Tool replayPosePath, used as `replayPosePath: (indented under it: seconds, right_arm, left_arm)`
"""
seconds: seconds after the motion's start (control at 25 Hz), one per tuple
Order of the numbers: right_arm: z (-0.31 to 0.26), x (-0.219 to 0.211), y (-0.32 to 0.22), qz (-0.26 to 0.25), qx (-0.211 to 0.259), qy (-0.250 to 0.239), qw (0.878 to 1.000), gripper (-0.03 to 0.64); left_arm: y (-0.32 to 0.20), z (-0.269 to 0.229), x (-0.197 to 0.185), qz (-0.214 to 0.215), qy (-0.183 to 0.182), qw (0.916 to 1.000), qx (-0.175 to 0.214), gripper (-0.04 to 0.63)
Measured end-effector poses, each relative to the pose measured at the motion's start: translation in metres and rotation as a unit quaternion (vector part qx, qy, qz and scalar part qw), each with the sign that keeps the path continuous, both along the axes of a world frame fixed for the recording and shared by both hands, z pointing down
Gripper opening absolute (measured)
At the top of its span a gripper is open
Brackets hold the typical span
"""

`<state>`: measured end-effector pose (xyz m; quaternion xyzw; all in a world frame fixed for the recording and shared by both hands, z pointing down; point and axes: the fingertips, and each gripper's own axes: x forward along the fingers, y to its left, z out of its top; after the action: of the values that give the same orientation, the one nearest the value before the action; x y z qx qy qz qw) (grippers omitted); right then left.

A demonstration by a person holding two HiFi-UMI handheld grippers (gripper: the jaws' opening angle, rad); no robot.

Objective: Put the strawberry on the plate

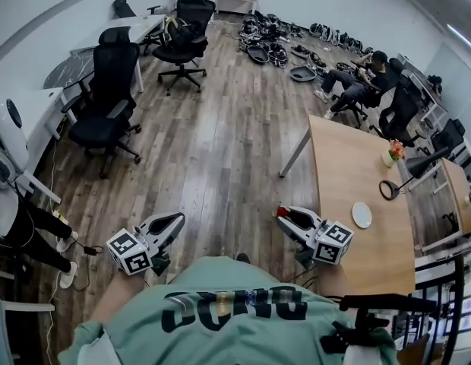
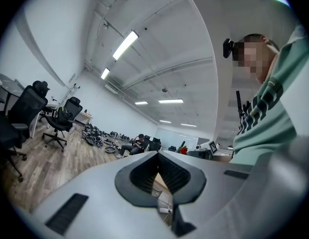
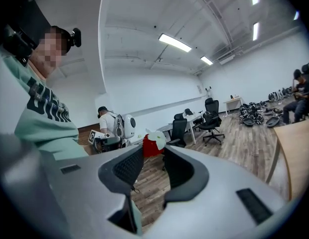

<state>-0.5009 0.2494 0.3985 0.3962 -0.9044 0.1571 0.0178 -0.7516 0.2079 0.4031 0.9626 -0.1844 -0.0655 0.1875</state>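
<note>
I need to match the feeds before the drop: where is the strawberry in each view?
Head view: strawberry, red, at the right gripper's tip, lower centre-right.
Left gripper view: probably the small red spot just right of centre.
Right gripper view: centre, pinched between its fingers.
Shared landmark: the pile of dark gear on the far floor.

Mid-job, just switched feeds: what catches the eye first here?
The red strawberry pinched at the tips of the right gripper, out over the wood floor. Then the white plate, which sits bare on the wooden table to its right.
</note>
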Motion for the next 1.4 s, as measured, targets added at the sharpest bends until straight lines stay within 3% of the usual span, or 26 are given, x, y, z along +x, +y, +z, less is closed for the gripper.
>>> replayPosePath:
  seconds: [0.44, 0.68, 0.84, 1.04, 1.2, 1.4]
  right_arm:
    - [-0.003, 0.116, -0.166, -0.089, 0.035, 0.0, 0.995, 0.134]
    - [-0.001, 0.163, -0.222, -0.086, 0.032, -0.023, 0.995, 0.133]
    - [0.008, 0.178, -0.256, -0.075, 0.022, -0.023, 0.997, 0.135]
    - [0.015, 0.176, -0.31, -0.044, 0.011, -0.012, 0.999, 0.134]
    - [0.01, 0.155, -0.373, -0.013, 0.018, 0.003, 1.0, 0.134]
    - [-0.01, 0.108, -0.444, 0.012, 0.028, 0.007, 1.0, 0.135]
  left_arm:
    - [-0.127, -0.025, 0.121, -0.079, -0.017, 0.9966, 0.016, 0.005]
    - [-0.169, -0.028, 0.173, -0.072, -0.035, 0.9968, 0.007, 0.005]
    - [-0.212, -0.019, 0.183, -0.066, -0.036, 0.9971, -0.006, 0.005]
    - [-0.276, -0.008, 0.186, -0.027, -0.021, 0.9994, -0.011, 0.005]
    - [-0.351, -0.006, 0.159, 0.0, -0.004, 1.0, -0.003, 0.005]
    - [-0.444, -0.025, 0.115, 0.035, -0.012, 0.9989, 0.027, 0.005]
